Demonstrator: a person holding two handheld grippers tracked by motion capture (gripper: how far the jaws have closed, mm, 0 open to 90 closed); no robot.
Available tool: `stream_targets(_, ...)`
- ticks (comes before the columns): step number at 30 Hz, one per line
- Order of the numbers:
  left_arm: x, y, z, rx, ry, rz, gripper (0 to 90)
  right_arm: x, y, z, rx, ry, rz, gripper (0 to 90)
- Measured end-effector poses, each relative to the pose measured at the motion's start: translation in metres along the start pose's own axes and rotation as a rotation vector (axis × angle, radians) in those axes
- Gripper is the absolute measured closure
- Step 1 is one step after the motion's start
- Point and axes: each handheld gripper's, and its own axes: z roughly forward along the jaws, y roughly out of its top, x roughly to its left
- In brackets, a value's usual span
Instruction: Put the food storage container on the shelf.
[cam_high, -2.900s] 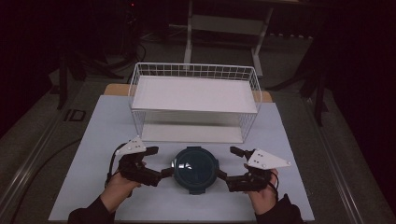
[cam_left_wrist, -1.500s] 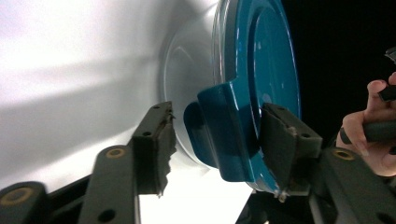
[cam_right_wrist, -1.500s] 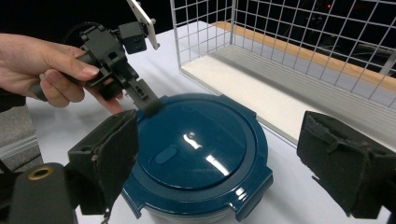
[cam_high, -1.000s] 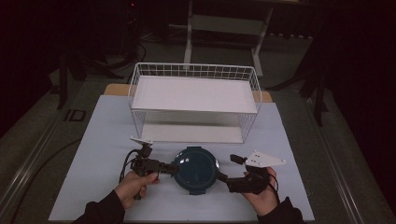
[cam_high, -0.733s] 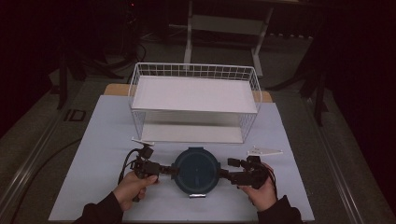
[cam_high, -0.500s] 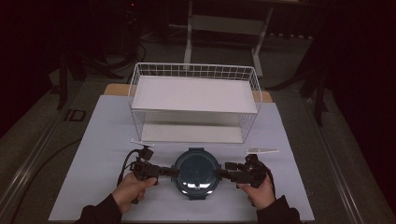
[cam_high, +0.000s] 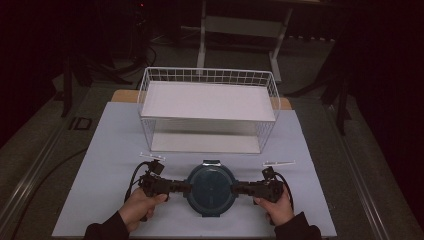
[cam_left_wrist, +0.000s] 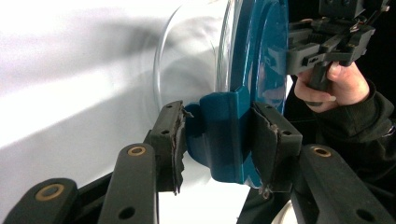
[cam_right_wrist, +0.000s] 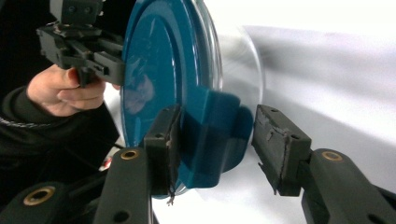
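Note:
A round container (cam_high: 211, 188) with a teal lid and a clear body sits on the white mat near the front edge. My left gripper (cam_high: 186, 188) is at its left side. In the left gripper view, the left gripper (cam_left_wrist: 217, 140) is shut on the lid's teal clip flap (cam_left_wrist: 219, 135), both pads pressing on it. My right gripper (cam_high: 236, 188) is at the container's right side. In the right gripper view, the right gripper (cam_right_wrist: 215, 140) stands open around the opposite clip flap (cam_right_wrist: 212, 135): one pad touches it and the other is apart.
A white wire basket (cam_high: 207, 70) with a white shelf stands behind the container, mid-table. The white mat (cam_high: 115, 140) covers the table. A person's hands hold both grippers at the front edge.
Both grippers have rolled onto their sides and moved in to the container's side clips. The left one has taken hold of its clip.

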Motion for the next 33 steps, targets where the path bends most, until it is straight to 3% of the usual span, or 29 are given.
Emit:
stream_targets(5, 0.0, -0.002, 0.0, -0.017, -0.001, -0.004, 57.1, 0.001, -0.001, 0.001, 0.001, 0.007, 0.014, 53.1)
stream_targets(7, 0.0, -0.003, 0.0, -0.024, 0.0, -0.005, 56.9, 0.0, -0.003, 0.001, -0.006, 0.014, 0.041, 53.7)
stream_targets(13, -0.005, -0.007, 0.001, -0.045, 0.033, -0.001, 56.2, 0.0, -0.006, 0.001, -0.022, 0.029, 0.075, 54.8)
stream_targets(17, -0.009, -0.008, -0.001, -0.045, 0.053, -0.001, 56.5, 0.004, -0.007, 0.001, -0.031, 0.014, 0.078, 55.3)
stream_targets(19, -0.01, -0.009, -0.001, -0.051, 0.06, -0.008, 56.8, 0.007, -0.007, 0.0, -0.03, 0.005, 0.065, 55.5)
stream_targets(23, -0.013, -0.007, -0.002, -0.068, 0.07, 0.013, 56.9, 0.01, -0.005, -0.002, -0.035, -0.007, 0.043, 55.7)
stream_targets(33, -0.019, 0.012, -0.014, -0.117, 0.081, 0.103, 56.7, 0.019, 0.016, -0.007, -0.079, -0.01, -0.032, 55.7)
